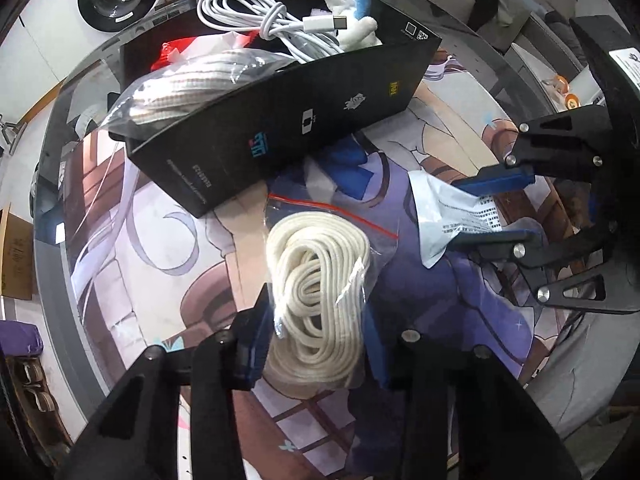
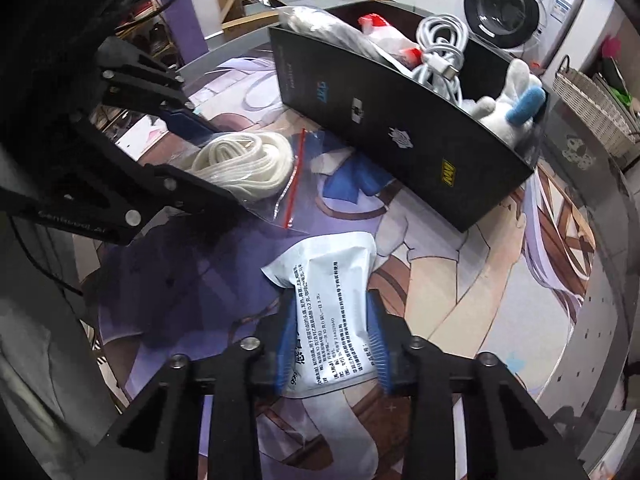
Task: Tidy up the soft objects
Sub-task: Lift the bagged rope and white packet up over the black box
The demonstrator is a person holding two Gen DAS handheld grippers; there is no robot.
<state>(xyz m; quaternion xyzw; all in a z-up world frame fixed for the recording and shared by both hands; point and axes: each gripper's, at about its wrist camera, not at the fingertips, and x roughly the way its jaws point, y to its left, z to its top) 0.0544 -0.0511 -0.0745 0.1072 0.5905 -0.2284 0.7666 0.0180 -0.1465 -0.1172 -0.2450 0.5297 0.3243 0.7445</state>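
Observation:
A coil of cream rope in a clear zip bag [image 1: 316, 280] lies on the printed mat, and my left gripper [image 1: 316, 344] is shut on its near end, blue pads pressing both sides. From the right wrist the same bag of rope [image 2: 240, 160] shows between the left gripper's fingers. A white printed packet [image 2: 332, 304] lies flat on the mat with my right gripper [image 2: 333, 344] shut on it. That gripper [image 1: 456, 214] also shows at the right of the left wrist view. Behind stands an open black box [image 1: 280, 140] holding a white cable [image 1: 272, 16], a white and blue plush [image 1: 352, 12] and another bagged rope [image 1: 192, 80].
The mat covers a round glass table whose grey rim [image 1: 52, 184] curves close on the left. A washing machine [image 2: 516, 4], a wicker basket [image 2: 592, 112] and a cardboard box [image 2: 240, 8] stand on the floor beyond. The black box [image 2: 400, 140] blocks the far side.

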